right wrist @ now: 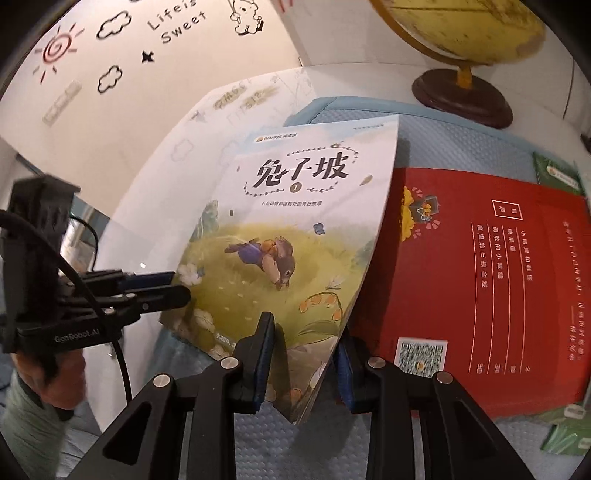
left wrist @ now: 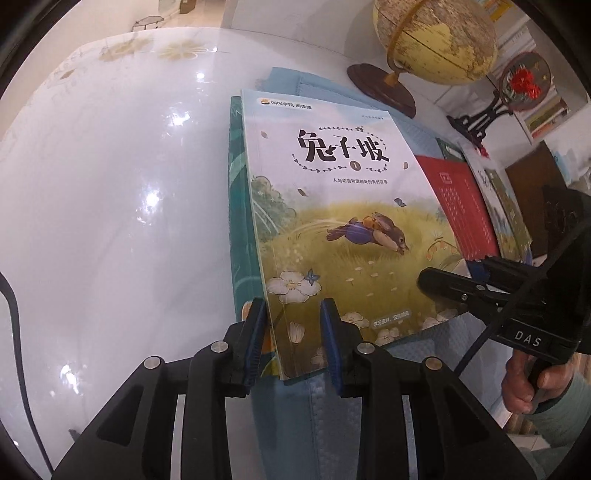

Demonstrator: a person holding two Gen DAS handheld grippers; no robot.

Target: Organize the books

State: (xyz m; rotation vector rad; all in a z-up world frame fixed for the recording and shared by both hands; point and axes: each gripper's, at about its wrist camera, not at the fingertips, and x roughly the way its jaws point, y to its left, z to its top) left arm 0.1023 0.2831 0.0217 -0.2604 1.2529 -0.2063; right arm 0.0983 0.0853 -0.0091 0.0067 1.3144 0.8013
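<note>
Here, rabbit book (left wrist: 343,206) titled "兔子坡 1", left tongs (left wrist: 291,339) slack around its corner, right tongs (right wrist: 306,354) clamped on it.

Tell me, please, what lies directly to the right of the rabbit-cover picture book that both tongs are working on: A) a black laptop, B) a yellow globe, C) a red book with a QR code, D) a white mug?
C: in the right wrist view the red book with a QR code lies flat on the blue mat, its left edge tucked under the rabbit-cover picture book; the yellow globe stands farther back.
</note>
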